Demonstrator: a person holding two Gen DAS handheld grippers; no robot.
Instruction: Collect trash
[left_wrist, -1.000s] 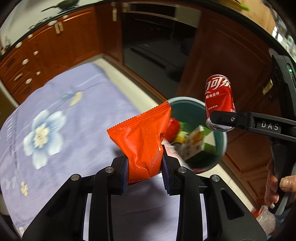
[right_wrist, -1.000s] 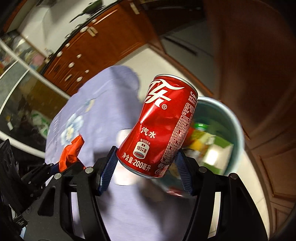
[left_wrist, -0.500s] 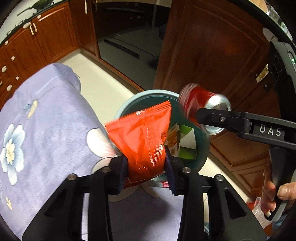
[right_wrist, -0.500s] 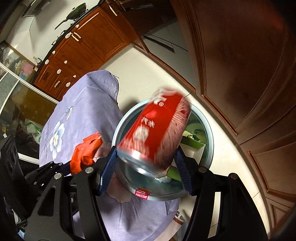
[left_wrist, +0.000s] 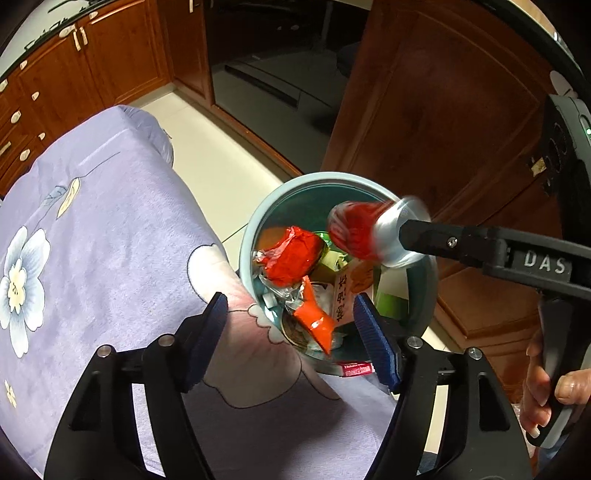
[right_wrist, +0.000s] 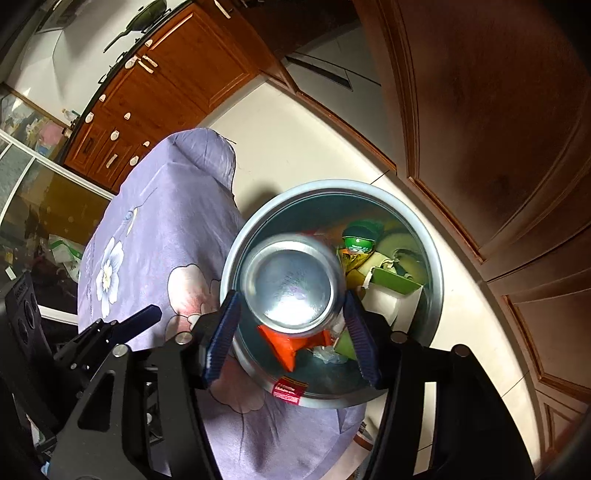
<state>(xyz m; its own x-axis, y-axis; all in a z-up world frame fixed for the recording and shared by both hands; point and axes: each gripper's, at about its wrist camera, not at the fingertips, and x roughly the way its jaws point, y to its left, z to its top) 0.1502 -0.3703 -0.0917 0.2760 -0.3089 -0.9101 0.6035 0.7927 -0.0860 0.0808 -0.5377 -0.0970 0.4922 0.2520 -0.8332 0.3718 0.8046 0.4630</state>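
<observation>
My left gripper (left_wrist: 290, 306) hangs over the near rim of the teal trash bin (left_wrist: 332, 177), its jaws opening with nothing between the pads. The orange snack packet (left_wrist: 314, 317) lies loose among the trash inside the bin. A red soda can (left_wrist: 354, 232), blurred and tipped top-down over the bin, sits at the tips of my right gripper (right_wrist: 291, 299). In the right wrist view the can's silver bottom (right_wrist: 291, 284) faces the camera between the blue pads, which still touch its sides as the jaws start opening. The orange packet (right_wrist: 284, 343) shows just under it.
The bin (right_wrist: 332, 184) stands on pale floor tiles against the corner of a table under a purple flowered cloth (left_wrist: 110, 240). It holds a red wrapper (left_wrist: 291, 258), cartons and a green bottle (right_wrist: 358, 240). A dark wooden door (left_wrist: 443, 110) rises behind; a hand (left_wrist: 546, 387) grips the right handle.
The left jaws opened and the orange packet dropped into the bin. Both grippers moved down over the bin. The can swung from tilted to top-down in the right pads.
</observation>
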